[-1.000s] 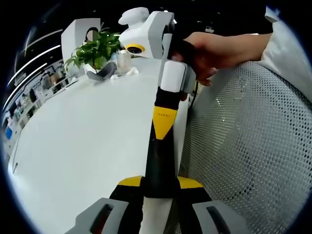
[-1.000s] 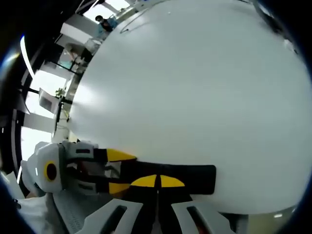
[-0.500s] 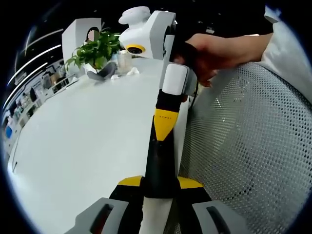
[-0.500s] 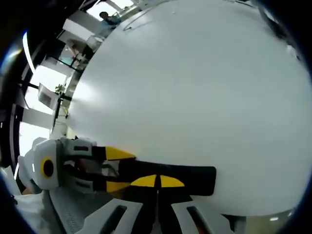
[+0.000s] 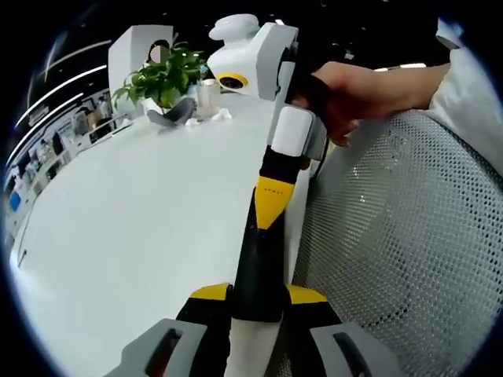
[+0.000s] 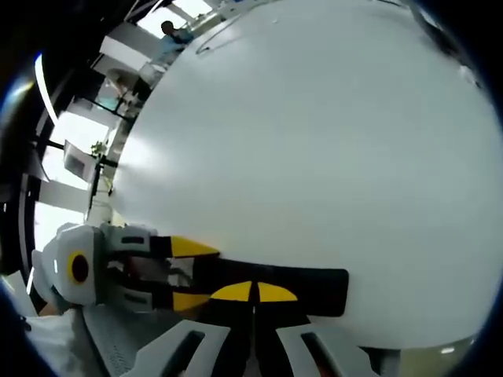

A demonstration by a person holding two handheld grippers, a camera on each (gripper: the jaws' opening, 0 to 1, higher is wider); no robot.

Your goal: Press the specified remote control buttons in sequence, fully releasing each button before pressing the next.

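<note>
**You hold the remote over the table edge, right tips on it**
Your left gripper (image 5: 258, 294) pinches one end of the black remote (image 5: 255, 255), which runs out along the edge of the white table (image 5: 134, 212). Your right gripper (image 5: 272, 196) has its yellow tips pressed together and rests them on the remote's face. Which button they meet, you cannot tell. A mesh chair (image 5: 401, 259) is beside it.

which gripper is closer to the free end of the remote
Right. The right gripper meets the remote partway along its length; the left gripper clamps the opposite end.
</note>
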